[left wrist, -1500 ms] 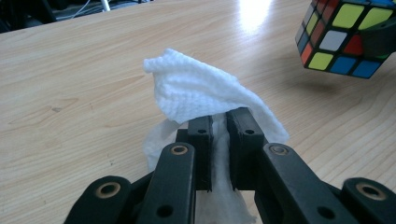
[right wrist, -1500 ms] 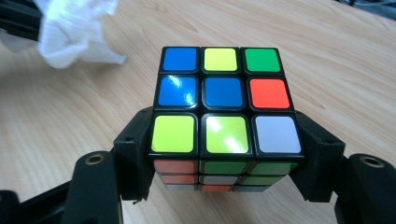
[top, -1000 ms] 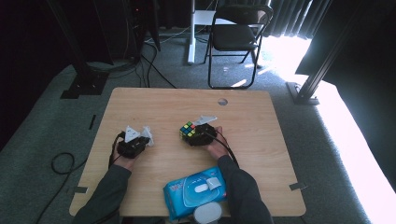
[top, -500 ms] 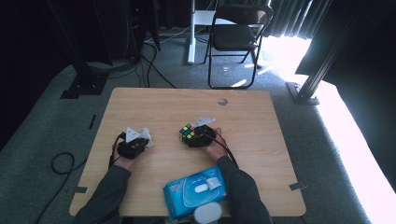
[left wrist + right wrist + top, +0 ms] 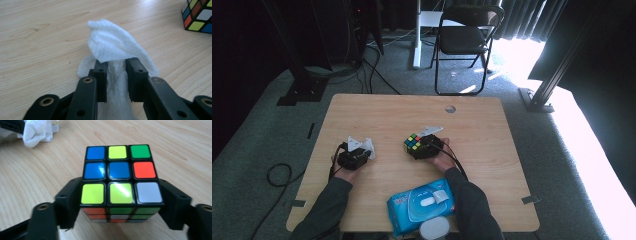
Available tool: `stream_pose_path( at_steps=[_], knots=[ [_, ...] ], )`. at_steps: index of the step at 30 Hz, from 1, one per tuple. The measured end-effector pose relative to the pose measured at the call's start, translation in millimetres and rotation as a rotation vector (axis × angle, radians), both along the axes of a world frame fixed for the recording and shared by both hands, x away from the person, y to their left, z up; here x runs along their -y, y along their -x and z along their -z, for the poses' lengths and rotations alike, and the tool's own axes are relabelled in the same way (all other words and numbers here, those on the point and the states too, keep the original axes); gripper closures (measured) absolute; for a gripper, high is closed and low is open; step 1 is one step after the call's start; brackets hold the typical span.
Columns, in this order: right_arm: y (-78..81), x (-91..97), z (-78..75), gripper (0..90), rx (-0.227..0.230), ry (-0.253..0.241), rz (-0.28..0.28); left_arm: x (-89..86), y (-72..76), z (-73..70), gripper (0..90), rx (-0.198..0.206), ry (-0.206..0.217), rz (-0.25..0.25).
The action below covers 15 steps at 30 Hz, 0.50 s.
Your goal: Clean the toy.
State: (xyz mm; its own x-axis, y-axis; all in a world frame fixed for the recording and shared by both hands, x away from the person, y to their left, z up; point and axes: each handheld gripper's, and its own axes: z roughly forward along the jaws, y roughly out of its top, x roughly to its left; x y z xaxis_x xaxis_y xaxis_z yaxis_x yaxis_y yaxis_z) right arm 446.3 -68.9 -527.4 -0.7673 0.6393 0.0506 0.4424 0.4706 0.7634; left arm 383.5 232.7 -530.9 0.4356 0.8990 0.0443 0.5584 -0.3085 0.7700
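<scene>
Close in, the left gripper (image 5: 116, 67) has its jaws around a white wipe (image 5: 113, 45), which bunches up past the tips; they have just been opening, so the hold looks slack. Farther off across the counter (image 5: 377, 112), toward the person's right, stands the puzzle cube (image 5: 120, 178), bracketed by the right gripper (image 5: 120, 202), whose jaws have also just been easing apart. That sideways gap decides the next move.
</scene>
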Motion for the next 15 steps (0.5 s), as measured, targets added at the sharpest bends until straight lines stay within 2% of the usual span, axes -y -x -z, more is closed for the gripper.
stream_pose_path(
  at_steps=[7,15],
  knots=[
    [3.4,3.2,-6.4,19.1,0.014,-0.027,0.002,-3.1,1.6,-4.3,54.7,0.014,0.04,0.003],
    [7.3,14.8,-21.5,17.7,0.06,-0.088,0.007,-8.4,6.6,-15.2,49.2,0.062,0.094,0.025]
  ],
)
